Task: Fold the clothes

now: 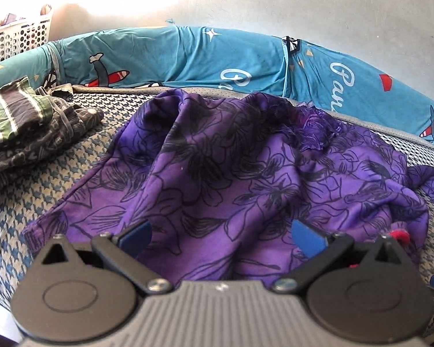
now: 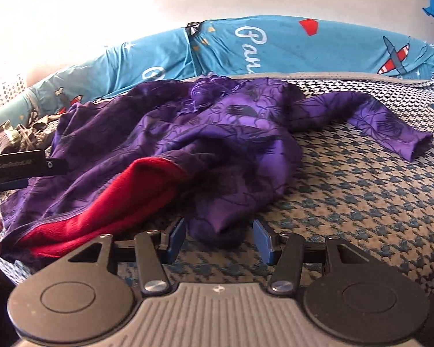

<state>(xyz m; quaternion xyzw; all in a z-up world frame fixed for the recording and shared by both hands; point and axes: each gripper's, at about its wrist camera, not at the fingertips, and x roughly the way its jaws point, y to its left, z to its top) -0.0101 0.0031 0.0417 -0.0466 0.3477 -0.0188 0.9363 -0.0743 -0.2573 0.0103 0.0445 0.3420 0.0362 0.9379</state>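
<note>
Left gripper (image 1: 221,232): jaws stood wide apart, blue pads (image 1: 306,232) clear of cloth on their inner faces, nothing clamped; the purple floral garment (image 1: 217,156) lay spread directly beneath and beyond the gap. Right gripper (image 2: 219,238): jaws roughly half open, a bunched purple cuff or fold of the same garment sat in the gap between the pads, which did not press on it; no grip. From the right wrist view the garment lay crumpled on the houndstooth bedcover (image 2: 361,202), its red lining (image 2: 115,202) turned out at the near left, one sleeve (image 2: 390,127) stretched out to the far right. Left gripper body entered at the left edge of that view, bearing small pale lettering that looked like "GenRobot.AI", blurred. To the far left, a stack of folded dark clothes (image 1: 29,127), topmost with green and white stripes. Behind the bed, a teal printed sheet (image 1: 188,55) with aeroplanes and white script reading "Pan…", the rest cut off. A white perforated basket (image 1: 17,39) stood at the far left.
</note>
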